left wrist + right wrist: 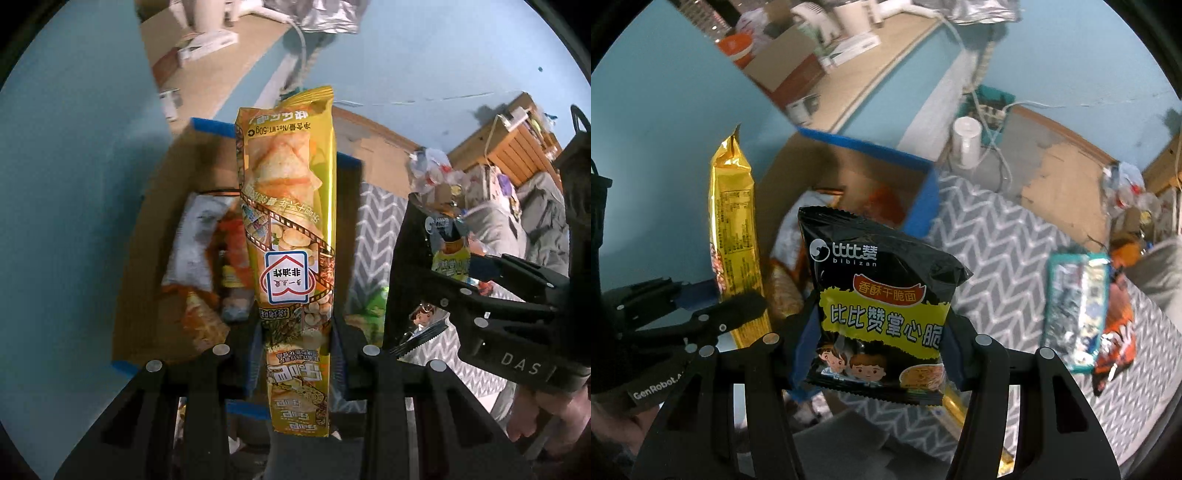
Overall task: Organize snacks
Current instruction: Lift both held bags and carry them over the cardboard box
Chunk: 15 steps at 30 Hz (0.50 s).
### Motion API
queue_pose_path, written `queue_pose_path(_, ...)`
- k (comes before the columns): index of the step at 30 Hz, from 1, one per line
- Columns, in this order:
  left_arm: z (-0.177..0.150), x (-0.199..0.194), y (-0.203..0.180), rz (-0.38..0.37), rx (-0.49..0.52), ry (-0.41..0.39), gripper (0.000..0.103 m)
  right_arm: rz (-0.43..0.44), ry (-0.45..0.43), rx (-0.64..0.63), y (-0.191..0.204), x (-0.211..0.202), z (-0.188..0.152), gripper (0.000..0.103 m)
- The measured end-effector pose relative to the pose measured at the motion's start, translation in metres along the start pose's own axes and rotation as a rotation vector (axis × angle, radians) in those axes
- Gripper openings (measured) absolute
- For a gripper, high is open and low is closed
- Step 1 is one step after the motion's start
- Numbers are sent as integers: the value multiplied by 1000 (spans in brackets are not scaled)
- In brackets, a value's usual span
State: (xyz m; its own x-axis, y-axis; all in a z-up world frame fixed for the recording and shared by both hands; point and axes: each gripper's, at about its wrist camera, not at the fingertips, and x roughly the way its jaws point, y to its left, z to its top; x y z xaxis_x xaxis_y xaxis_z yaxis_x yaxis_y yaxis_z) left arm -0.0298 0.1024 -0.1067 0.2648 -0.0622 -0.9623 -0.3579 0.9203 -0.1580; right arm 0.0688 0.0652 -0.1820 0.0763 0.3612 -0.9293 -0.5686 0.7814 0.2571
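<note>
A long yellow snack bag (291, 236) is clamped in the left gripper (295, 354), a black noodle packet (882, 314) in the right gripper (879, 354), above the blue-edged cardboard box (864, 147). Both should be lowered gently inside.

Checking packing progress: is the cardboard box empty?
No. The cardboard box already holds several snack packets, visible in both wrist views.

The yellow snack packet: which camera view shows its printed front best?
The left wrist view shows the yellow snack packet best: its printed front fills the middle, clamped in the left tongs. The right wrist view shows it only from the back and side, beside the black noodle packet.
</note>
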Motion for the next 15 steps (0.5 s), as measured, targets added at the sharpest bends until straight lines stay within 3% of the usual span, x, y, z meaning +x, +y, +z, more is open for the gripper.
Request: queue_pose_path(15, 9, 41, 64, 35, -80, 40, 32, 52, 70, -26, 41, 59, 28, 57)
